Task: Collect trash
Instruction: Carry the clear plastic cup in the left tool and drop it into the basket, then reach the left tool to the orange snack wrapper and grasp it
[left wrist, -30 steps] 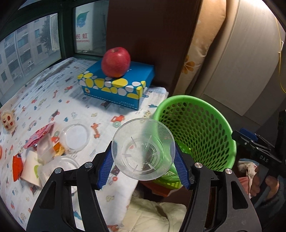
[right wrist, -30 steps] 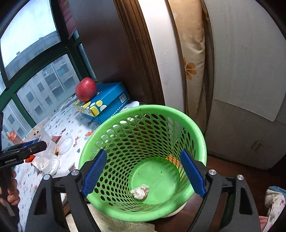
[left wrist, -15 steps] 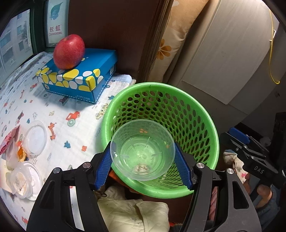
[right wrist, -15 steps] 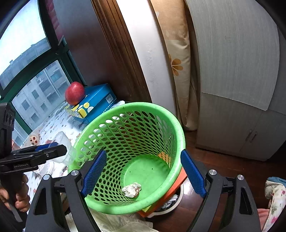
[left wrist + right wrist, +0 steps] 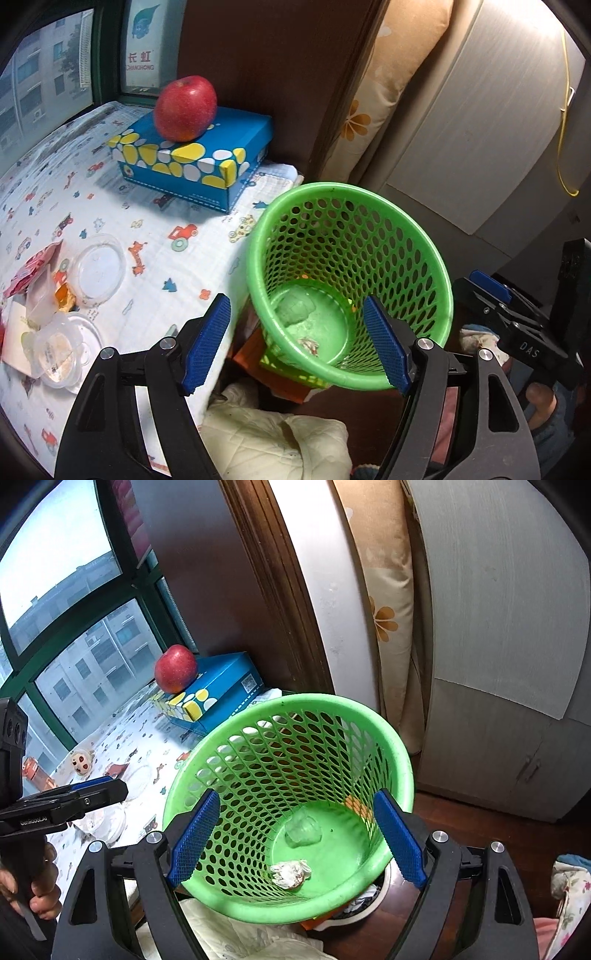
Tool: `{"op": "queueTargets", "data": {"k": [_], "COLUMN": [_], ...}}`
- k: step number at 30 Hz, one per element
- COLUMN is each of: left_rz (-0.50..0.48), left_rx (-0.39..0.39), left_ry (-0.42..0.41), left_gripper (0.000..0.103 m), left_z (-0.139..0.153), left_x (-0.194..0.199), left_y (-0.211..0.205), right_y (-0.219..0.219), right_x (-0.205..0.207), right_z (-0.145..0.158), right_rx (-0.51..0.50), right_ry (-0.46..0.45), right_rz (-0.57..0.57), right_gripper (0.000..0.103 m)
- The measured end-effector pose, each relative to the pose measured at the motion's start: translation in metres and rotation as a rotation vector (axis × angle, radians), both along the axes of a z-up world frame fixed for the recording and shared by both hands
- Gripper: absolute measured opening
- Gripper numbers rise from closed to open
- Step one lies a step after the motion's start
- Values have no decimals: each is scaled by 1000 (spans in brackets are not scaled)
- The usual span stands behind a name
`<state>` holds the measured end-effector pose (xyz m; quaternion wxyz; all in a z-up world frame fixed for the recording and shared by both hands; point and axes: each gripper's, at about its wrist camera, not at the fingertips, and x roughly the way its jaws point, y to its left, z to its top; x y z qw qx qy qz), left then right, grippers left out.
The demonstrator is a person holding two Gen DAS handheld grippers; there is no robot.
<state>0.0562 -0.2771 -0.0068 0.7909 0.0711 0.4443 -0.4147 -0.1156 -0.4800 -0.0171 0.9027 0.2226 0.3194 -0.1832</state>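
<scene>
A green mesh basket (image 5: 439, 266) (image 5: 402, 753) stands just off the table's right edge. A clear plastic cup (image 5: 295, 308) (image 5: 303, 829) lies on its bottom beside a crumpled white wad (image 5: 290, 873). My left gripper (image 5: 295, 339) is open and empty, above the basket's near left rim. My right gripper (image 5: 295, 834) is open and empty, its blue pads on either side of the basket's front. More trash lies on the table at left: clear lids (image 5: 98, 269), a clear container (image 5: 59, 347) and a red wrapper (image 5: 31, 264).
A red apple (image 5: 184, 107) sits on a blue spotted box (image 5: 207, 162) at the table's back. The tablecloth (image 5: 155, 251) is white with cartoon prints. A window is at the left, a curtain and cabinet behind the basket. Cloth lies on the floor below.
My left gripper opened and let go of the clear cup, which now lies in the basket. The right gripper stayed open at the basket.
</scene>
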Motion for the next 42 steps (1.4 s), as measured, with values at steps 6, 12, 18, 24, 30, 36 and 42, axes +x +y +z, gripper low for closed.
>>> {"op": "queueTargets", "data": {"k": [6, 12, 18, 24, 30, 36, 42], "left_rz": [111, 250, 406, 575, 658, 658, 667], "left_rx": [16, 42, 86, 147, 211, 244, 228], "left_ry": [-33, -60, -81, -97, -93, -65, -19], "left_gripper": [73, 74, 74, 74, 74, 74, 57], "left_z": [3, 3, -2, -12, -27, -47, -60], "left_x": [15, 39, 66, 99, 132, 154, 164], "left_y": [45, 96, 152, 207, 239, 243, 252], "right_y": [22, 49, 77, 105, 129, 151, 176], "right_x": [18, 44, 70, 94, 114, 133, 152], "right_z": [8, 14, 19, 20, 18, 12, 7], "right_rx": [-20, -33, -38, -41, -41, -45, -46], "right_ry": [-6, -11, -18, -19, -4, 18, 35], "right_rz": [62, 142, 224, 297, 356, 410, 478], "right_gripper": [83, 83, 84, 84, 84, 84, 84]}}
